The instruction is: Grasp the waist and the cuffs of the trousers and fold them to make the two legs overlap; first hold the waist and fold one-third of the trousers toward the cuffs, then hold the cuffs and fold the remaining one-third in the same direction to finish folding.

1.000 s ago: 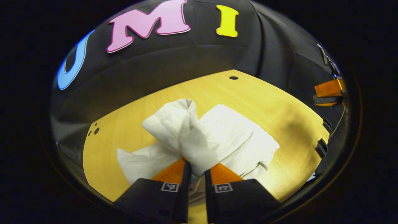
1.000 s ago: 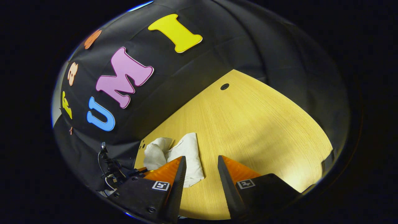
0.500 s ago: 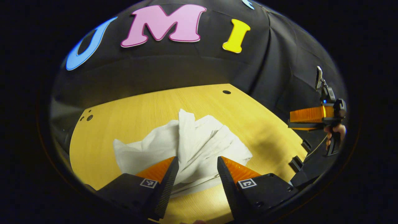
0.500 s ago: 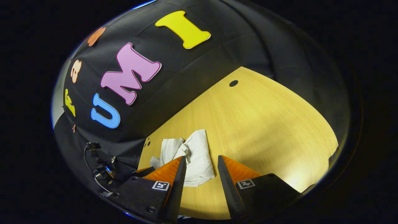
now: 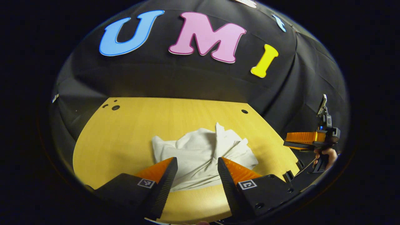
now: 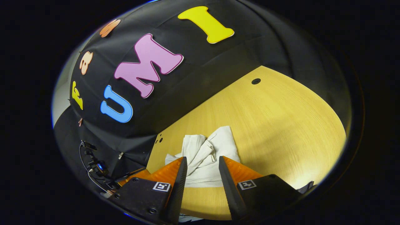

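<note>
White trousers point(image 5: 200, 154) lie in a crumpled heap on the yellow wooden table point(image 5: 131, 131). In the left gripper view my left gripper point(image 5: 197, 165) is open just in front of the heap, nothing between its fingers. Far right in that view, a hand holds the right gripper point(image 5: 304, 140) out past the table's edge. In the right gripper view the trousers point(image 6: 206, 153) sit close ahead of my right gripper point(image 6: 202, 165), which is open and holds nothing. The left gripper point(image 6: 131, 175) peeks out at the lower left there.
The table point(image 6: 281, 125) has a small round hole point(image 5: 244, 111) near its far right corner and several small holes point(image 5: 114, 107) at the far left corner. Black cloth walls close in behind the table.
My left gripper let go of the trousers, opened and drew back; the heap dropped flat on the table. The right gripper view swung toward the trousers, which now sit nearer its fingers.
</note>
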Demonstrator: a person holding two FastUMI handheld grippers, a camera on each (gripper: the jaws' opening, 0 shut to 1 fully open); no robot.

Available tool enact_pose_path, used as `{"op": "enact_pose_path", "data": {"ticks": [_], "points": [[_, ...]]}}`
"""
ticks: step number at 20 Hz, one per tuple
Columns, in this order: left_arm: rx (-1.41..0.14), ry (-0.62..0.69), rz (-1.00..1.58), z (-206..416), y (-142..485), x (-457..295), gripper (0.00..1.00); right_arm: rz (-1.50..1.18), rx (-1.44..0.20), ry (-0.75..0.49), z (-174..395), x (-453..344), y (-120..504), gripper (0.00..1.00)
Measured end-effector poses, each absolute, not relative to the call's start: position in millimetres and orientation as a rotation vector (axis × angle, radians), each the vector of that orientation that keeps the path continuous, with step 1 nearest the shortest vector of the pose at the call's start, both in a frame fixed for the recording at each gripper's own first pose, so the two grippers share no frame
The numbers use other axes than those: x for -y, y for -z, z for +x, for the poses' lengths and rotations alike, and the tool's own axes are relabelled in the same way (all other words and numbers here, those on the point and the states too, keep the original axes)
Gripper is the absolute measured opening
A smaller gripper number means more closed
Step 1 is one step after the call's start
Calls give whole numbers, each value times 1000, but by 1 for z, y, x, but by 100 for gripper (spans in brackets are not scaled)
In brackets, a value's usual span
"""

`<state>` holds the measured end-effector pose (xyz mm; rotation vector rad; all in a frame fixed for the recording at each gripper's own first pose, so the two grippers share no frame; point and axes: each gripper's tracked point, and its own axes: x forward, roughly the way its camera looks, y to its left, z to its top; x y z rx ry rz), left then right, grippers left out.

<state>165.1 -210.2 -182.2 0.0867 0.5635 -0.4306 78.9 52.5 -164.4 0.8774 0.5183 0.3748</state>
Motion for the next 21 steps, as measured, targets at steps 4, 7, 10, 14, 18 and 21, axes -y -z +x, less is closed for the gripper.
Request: {"op": "enact_pose_path", "data": {"ticks": [4,7,10,14,18,21], "points": [[-552,386,21,161,166,180,81,877,-502,-394,74,-69,154,63],[-549,360,-14,156,161,160,81,864,-505,-396,70,-76,155,63],[-546,338,-51,152,157,144,81,865,-507,-403,66,-84,155,64],[-547,315,-66,152,160,130,81,853,-507,-410,64,-90,151,63],[-550,313,-75,152,161,125,81,852,-506,-405,63,-92,150,63],[-558,321,-70,151,165,127,81,852,-503,-405,62,-92,150,63]]}}
